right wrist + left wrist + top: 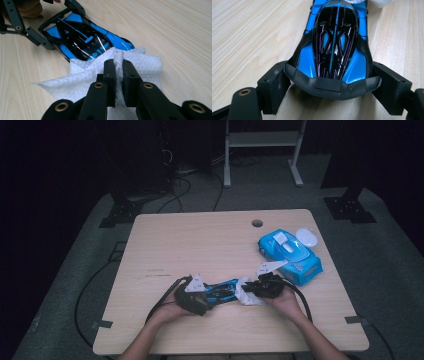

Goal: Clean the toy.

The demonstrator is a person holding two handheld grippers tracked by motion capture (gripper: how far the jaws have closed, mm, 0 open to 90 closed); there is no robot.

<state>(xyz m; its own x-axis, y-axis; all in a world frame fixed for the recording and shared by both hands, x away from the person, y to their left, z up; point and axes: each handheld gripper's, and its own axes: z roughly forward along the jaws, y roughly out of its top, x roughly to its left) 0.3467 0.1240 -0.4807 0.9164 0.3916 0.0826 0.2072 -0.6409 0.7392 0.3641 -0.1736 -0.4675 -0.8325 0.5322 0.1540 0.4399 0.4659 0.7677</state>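
A blue and black toy car (222,291) lies on the wooden table (200,245) near its front edge. My left gripper (207,297) grips one end of the car (334,47), its pads (277,82) pressed against both sides of the black bumper. My right gripper (119,72) is shut on a bunched white wipe (75,82), which rests against the car's (82,42) other end. In the high view the right gripper (252,289) and the wipe (246,296) sit just right of the car. The left gripper (58,23) also appears beyond the car in the right gripper view.
A blue pack of wet wipes (290,252) with its flap open lies at the table's right, behind my right hand. A white round lid (307,238) sits beside it. A cable hole (257,223) is near the far edge. Cables trail off the front.
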